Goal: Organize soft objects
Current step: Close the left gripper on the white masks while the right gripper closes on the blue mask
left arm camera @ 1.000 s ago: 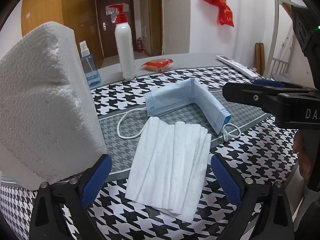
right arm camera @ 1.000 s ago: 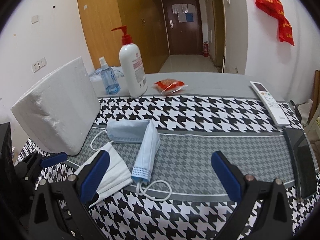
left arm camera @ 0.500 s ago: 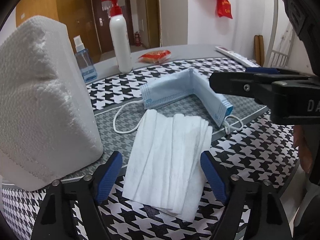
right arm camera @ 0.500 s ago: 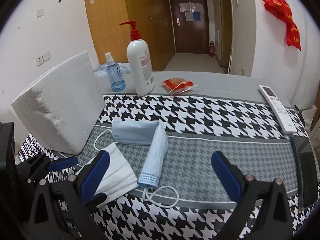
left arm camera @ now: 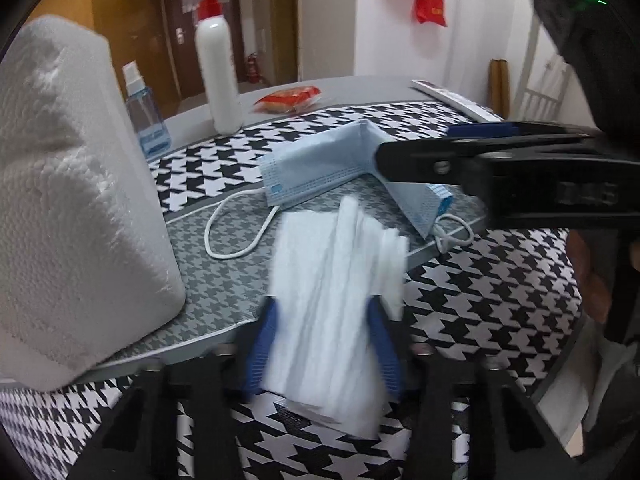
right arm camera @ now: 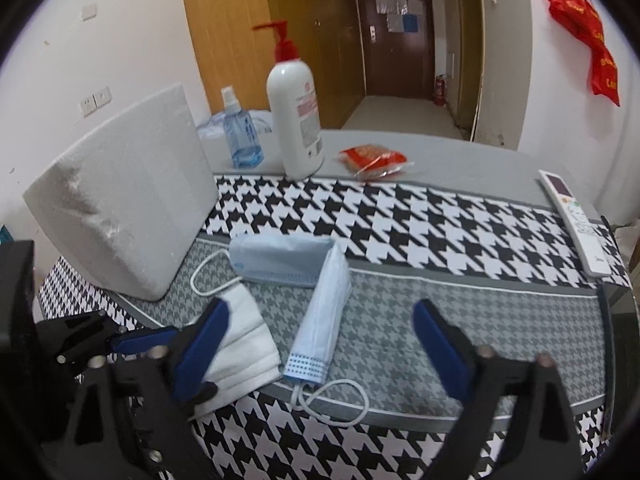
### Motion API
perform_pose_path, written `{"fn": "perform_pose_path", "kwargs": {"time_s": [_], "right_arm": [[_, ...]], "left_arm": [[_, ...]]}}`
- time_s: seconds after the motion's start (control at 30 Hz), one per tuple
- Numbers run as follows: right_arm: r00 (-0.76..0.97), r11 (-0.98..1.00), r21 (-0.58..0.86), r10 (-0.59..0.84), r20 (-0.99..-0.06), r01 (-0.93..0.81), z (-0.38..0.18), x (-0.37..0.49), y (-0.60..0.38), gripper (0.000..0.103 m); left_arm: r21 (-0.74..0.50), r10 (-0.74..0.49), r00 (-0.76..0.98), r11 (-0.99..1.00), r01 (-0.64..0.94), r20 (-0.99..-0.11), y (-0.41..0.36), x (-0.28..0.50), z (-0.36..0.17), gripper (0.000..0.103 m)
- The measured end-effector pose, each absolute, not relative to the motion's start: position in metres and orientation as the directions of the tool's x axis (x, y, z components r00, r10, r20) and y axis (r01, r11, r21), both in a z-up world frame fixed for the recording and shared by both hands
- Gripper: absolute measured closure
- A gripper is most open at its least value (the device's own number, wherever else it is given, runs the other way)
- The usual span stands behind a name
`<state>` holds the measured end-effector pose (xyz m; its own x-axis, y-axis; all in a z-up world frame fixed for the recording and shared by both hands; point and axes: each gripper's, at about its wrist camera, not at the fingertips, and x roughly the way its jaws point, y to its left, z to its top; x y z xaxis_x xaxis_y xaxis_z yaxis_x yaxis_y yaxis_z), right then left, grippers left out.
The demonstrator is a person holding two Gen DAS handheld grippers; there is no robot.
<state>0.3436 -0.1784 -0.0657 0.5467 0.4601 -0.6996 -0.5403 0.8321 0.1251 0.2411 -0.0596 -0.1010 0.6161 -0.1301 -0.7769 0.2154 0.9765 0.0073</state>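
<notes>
A white folded mask [left arm camera: 332, 292] lies on the houndstooth tablecloth [left arm camera: 480, 300], and my left gripper [left arm camera: 326, 344] has closed its blue fingers on both sides of it. The mask also shows in the right wrist view [right arm camera: 248, 340], with the left gripper [right arm camera: 132, 340] at its left edge. A blue mask [right arm camera: 304, 276], bent in an L with white ear loops, lies just behind it [left arm camera: 344, 160]. My right gripper [right arm camera: 320, 348] is open and empty, hovering over the blue mask's near end.
A white foam block [right arm camera: 120, 208] stands at the left. Behind are a small blue spray bottle [right arm camera: 240, 136], a white pump bottle [right arm camera: 294, 120] and a red snack packet [right arm camera: 374, 160]. A remote [right arm camera: 572, 220] lies at the right edge.
My left gripper has closed from wide open onto the white mask and the mask is bunched between the fingers. The right gripper has drifted slightly closer over the blue mask.
</notes>
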Motion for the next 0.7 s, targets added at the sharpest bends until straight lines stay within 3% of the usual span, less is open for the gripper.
{"fn": "perform_pose_path", "kwargs": {"time_s": [0.03,0.13,0.23,0.33,0.63,0.7], "right_arm": [[0.543,0.831,0.123,0.458,-0.704,-0.542,-0.068,0.345,-0.177,0.019],[0.527,0.827,0.127,0.458,-0.716,-0.547,-0.072,0.349,-0.176,0.038],[0.517,0.828,0.126,0.453,-0.726,-0.547,-0.077,0.352,-0.174,0.041],[0.507,0.83,0.139,0.453,-0.733,-0.54,-0.08,0.357,-0.176,0.064],[0.481,0.837,0.168,0.45,-0.752,-0.52,-0.089,0.363,-0.179,0.068],[0.479,0.843,0.163,0.438,-0.761,-0.512,-0.093,0.365,-0.176,0.083]], "left_arm": [[0.001,-0.138,0.614,0.975,0.221,-0.777,-0.058,0.24,-0.1,0.093],[-0.019,-0.166,0.615,0.971,0.239,-0.771,-0.054,0.238,-0.101,0.095],[-0.057,-0.19,0.612,0.972,0.229,-0.768,-0.047,0.237,-0.1,0.095],[-0.057,-0.176,0.619,0.977,0.206,-0.766,-0.042,0.236,-0.099,0.095],[-0.057,-0.183,0.634,0.975,0.214,-0.752,-0.039,0.234,-0.095,0.095],[-0.064,-0.192,0.637,0.974,0.217,-0.747,-0.039,0.232,-0.095,0.095]]}}
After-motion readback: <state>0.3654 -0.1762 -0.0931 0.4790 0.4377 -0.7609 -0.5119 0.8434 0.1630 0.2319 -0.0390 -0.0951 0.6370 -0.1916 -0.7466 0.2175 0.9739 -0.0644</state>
